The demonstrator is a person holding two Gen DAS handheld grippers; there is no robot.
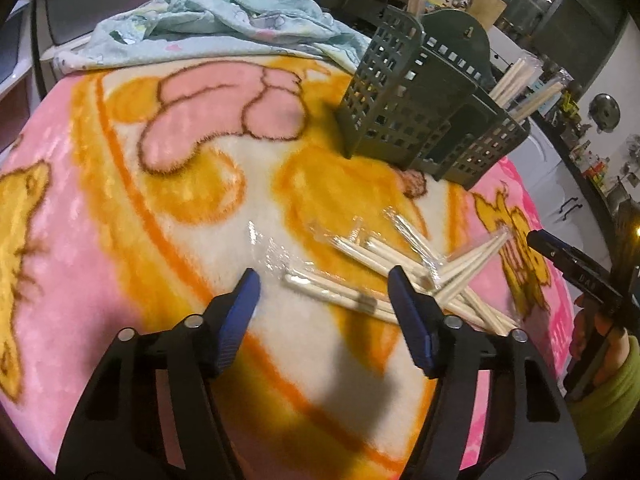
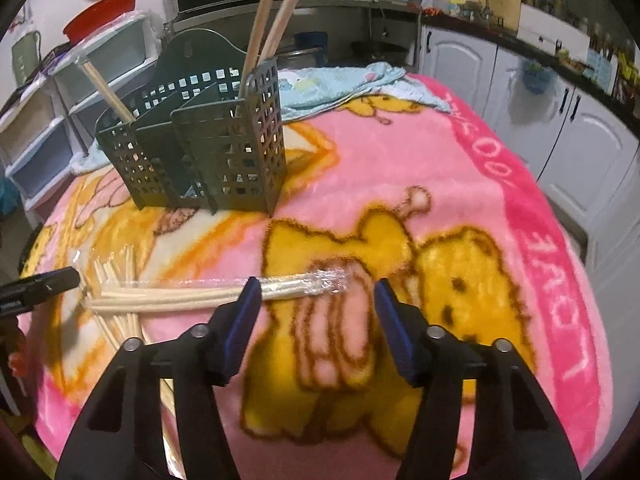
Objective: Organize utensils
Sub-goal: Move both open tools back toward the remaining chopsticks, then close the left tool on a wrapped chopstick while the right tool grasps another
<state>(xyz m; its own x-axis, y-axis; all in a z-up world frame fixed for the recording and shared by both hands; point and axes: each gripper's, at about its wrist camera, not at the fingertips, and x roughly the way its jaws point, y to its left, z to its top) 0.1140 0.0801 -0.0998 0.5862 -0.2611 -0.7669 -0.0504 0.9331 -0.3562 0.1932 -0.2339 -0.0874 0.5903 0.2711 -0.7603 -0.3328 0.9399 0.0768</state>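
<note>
green caddy (image 2: 208, 148), three compartments; wrapped chopsticks (image 1: 384, 276) heaped; both grippers' fingers (image 1: 244, 300) spread, empty.

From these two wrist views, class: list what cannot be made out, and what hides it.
- Left wrist view: the chopstick pile's near ends, behind the left hand-held gripper's finger.
- Right wrist view: the holder's contents low down, behind its grid walls.
- Left wrist view: right hand-held gripper cut by the edge; its opening is unseen.
- Both views: chopstick count, blurred by glare.
</note>
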